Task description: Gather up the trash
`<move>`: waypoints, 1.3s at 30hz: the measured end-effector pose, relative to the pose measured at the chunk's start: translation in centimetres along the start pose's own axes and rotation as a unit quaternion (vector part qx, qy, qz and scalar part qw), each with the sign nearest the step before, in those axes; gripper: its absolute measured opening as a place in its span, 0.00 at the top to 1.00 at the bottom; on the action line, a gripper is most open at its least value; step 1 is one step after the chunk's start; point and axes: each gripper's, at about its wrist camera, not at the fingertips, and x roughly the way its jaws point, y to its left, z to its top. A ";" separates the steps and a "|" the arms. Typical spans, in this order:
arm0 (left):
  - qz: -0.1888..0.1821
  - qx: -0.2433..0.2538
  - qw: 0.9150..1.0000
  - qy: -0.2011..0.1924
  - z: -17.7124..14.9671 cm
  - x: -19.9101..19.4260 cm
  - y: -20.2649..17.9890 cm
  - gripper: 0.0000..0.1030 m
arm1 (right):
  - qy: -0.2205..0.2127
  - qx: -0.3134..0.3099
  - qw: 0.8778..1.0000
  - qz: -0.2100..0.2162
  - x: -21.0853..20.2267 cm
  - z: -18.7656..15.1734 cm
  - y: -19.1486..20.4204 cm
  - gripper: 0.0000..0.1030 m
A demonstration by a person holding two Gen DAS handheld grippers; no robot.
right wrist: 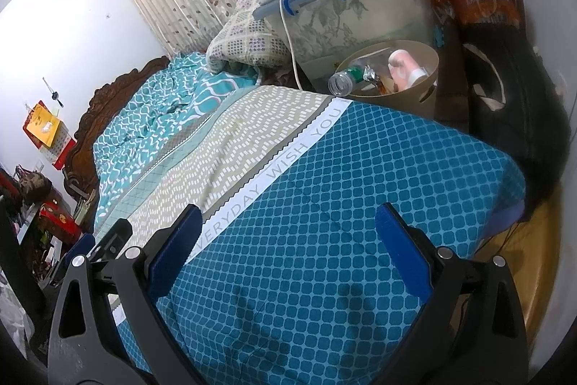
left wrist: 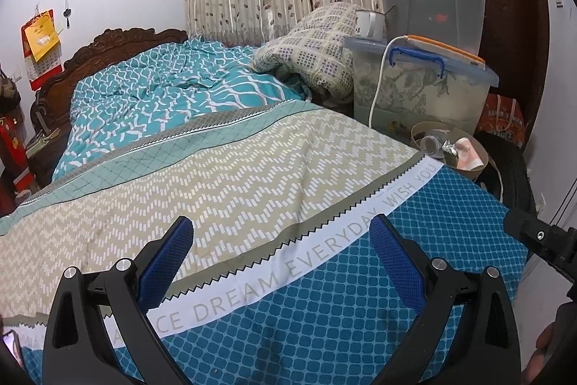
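A tan round trash bin [right wrist: 418, 96] stands beside the bed's far right side; it also shows in the left wrist view [left wrist: 476, 168]. In it lie a clear plastic bottle [right wrist: 344, 80], a crumpled foil wrapper [right wrist: 369, 73] and a pink-white cup [right wrist: 402, 65]. My left gripper [left wrist: 281, 233] is open and empty over the patterned bedspread [left wrist: 252, 168]. My right gripper [right wrist: 288, 222] is open and empty over the blue part of the bedspread [right wrist: 342, 204]. The bin is well ahead of both grippers.
Stacked clear storage boxes [left wrist: 425, 82] with a white cable and a mug stand behind the bin. A folded checked quilt [left wrist: 317, 49] lies on the bed. A black bag [right wrist: 512, 118] and orange bags sit right of the bin. Wooden headboard [left wrist: 108, 42] at far left.
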 end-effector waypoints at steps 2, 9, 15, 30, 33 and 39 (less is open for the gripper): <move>0.000 0.001 1.000 0.004 0.0 0.1 0.0 0.08 | 0.002 0.002 1.000 0.000 0.1 -0.1 -0.1 0.07; -0.003 0.000 1.000 0.011 -0.1 0.4 0.2 0.08 | 0.006 0.006 1.000 0.001 0.4 0.0 -0.4 0.07; -0.003 0.001 1.000 0.008 -0.1 0.3 0.2 0.08 | 0.011 0.011 1.000 0.000 0.7 -0.1 -0.7 0.07; -0.001 0.001 1.000 0.021 0.1 0.7 0.1 0.08 | 0.011 0.013 1.000 0.000 0.7 -0.1 -0.8 0.07; 0.001 -0.002 1.000 0.022 0.1 0.8 0.2 0.08 | 0.011 0.013 1.000 0.000 0.7 -0.1 -0.8 0.07; 0.002 -0.006 1.000 0.030 -0.1 1.0 0.2 0.08 | 0.011 0.013 1.000 0.001 0.7 0.0 -0.8 0.07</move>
